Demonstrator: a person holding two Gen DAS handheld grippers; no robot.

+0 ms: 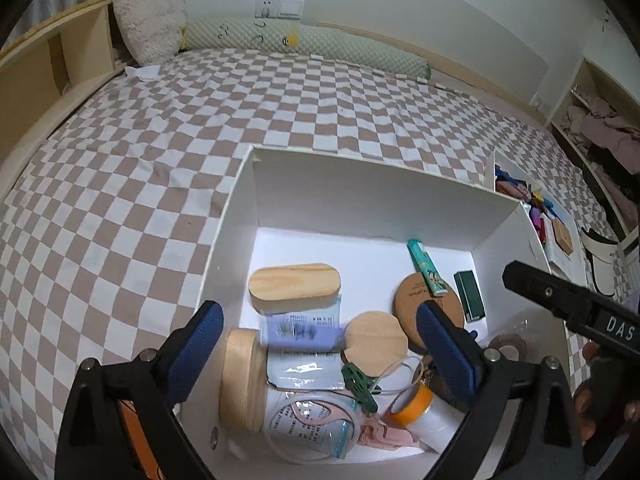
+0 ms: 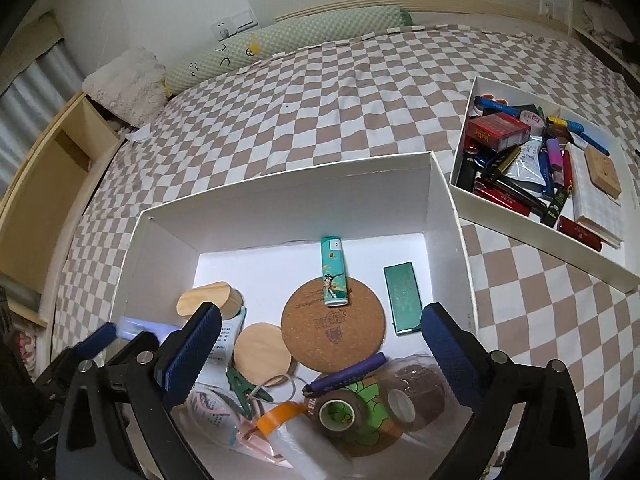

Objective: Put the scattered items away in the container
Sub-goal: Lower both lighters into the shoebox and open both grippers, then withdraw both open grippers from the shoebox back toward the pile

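A white cardboard box [image 1: 360, 200] [image 2: 280, 208] stands on the checked bed and holds several small items. Among them are a teal lighter [image 2: 333, 272], a cork coaster [image 2: 332, 328], a green case [image 2: 402, 298], an oval wooden block [image 1: 294, 286] and a round wooden disc [image 1: 376, 340]. My left gripper [image 1: 320, 332] hangs open over the box's near left part. A blurred lilac item [image 1: 300, 334] shows between its jaws, and neither pad touches it. My right gripper [image 2: 320, 340] is open above the coaster and a purple lighter [image 2: 348, 374], holding nothing.
A second white box [image 2: 460, 184], crammed with lighters and small packs, sits on the bed to the right. Checked bedding [image 1: 200, 120] spreads beyond both boxes to a long green bolster [image 1: 320, 46]. Wooden shelving [image 1: 36, 76] borders the left. A hand [image 1: 588, 400] grips the right tool.
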